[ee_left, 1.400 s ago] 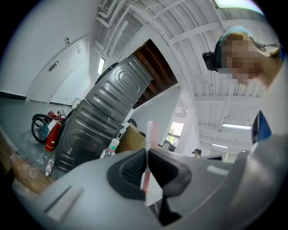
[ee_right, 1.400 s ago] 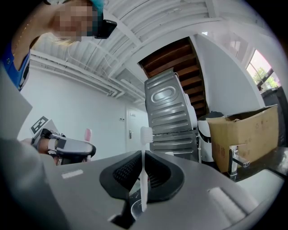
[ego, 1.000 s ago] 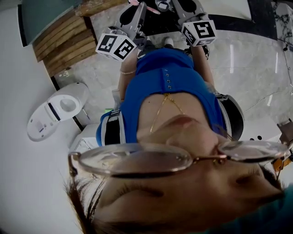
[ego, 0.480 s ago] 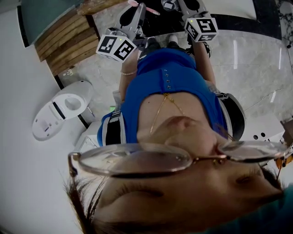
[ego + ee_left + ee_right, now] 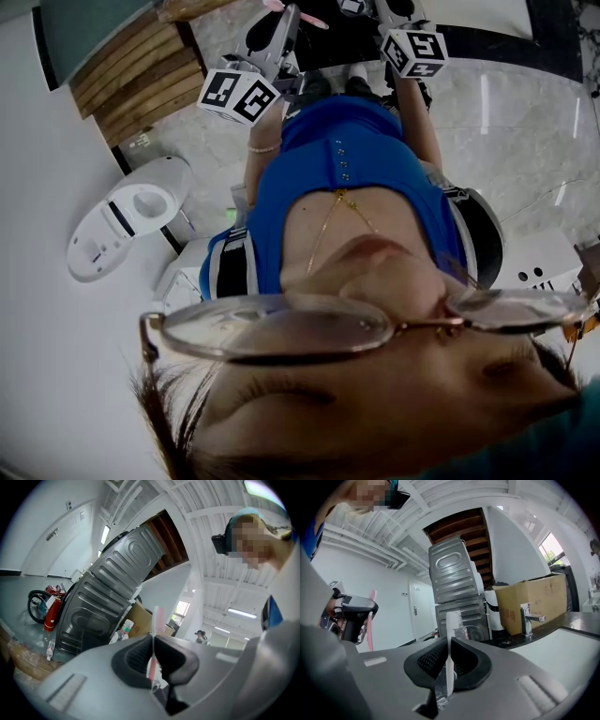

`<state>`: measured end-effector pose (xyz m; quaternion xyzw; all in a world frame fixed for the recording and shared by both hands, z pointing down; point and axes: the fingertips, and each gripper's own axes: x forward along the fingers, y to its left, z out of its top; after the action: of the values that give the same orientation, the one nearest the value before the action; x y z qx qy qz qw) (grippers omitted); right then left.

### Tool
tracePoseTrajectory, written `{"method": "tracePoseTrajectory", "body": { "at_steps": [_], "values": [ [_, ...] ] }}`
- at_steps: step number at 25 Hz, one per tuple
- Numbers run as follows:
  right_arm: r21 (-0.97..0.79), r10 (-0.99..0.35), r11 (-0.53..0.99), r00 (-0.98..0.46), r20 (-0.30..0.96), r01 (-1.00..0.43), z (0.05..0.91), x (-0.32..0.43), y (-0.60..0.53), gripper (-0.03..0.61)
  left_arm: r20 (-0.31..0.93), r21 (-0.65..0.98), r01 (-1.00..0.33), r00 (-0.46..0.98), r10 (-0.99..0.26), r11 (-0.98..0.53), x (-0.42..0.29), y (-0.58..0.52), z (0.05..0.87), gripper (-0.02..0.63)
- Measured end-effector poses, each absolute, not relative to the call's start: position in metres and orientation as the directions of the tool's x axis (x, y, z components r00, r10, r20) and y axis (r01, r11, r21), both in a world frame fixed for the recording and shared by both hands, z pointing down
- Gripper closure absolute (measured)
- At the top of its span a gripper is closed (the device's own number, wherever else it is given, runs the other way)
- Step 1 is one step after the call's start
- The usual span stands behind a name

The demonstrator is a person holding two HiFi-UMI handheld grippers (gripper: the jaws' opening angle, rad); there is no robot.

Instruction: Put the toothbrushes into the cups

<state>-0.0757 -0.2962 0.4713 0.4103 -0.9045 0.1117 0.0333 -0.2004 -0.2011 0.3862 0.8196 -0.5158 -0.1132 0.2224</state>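
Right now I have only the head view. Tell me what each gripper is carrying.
Observer: The left gripper is shut on a pink toothbrush, whose bristle head stands up past the jaws.
Operator: Now the right one.
Observer: The right gripper is shut on a white toothbrush, head up as well.
Operator: Report what lies ahead of it.
Observer: A faucet, with a cardboard box right behind it.

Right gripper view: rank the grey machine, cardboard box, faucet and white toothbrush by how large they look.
1. grey machine
2. cardboard box
3. white toothbrush and faucet: not ranked. The toothbrush looks longer, the faucet wider, and the toothbrush sits right at the camera.
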Motion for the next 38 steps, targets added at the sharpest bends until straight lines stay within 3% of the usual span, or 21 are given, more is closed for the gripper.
{"method": "tracePoseTrajectory", "body": {
  "at_steps": [18,30,38],
  "values": [
    [-0.288,-0.738,0.596,-0.653,0.171,-0.75,0.498,-0.069,-0.3,0.551,0.054,0.494,-0.791,0.443,-0.895,-0.362,-0.202,-0.199,0.394,0.601],
    [-0.32,-0.703,0.607,-0.679,0.211,-0.728,0.503,-0.074,-0.297,0.433,0.05,0.49,-0.796,0.432,-0.9,-0.355,-0.206,-0.2,0.392,0.601],
    [-0.331,-0.699,0.591,-0.671,0.245,-0.736,0.509,-0.066,-0.298,0.407,0.038,0.484,-0.797,0.431,-0.902,-0.361,-0.206,-0.207,0.391,0.601]
  ]
}}
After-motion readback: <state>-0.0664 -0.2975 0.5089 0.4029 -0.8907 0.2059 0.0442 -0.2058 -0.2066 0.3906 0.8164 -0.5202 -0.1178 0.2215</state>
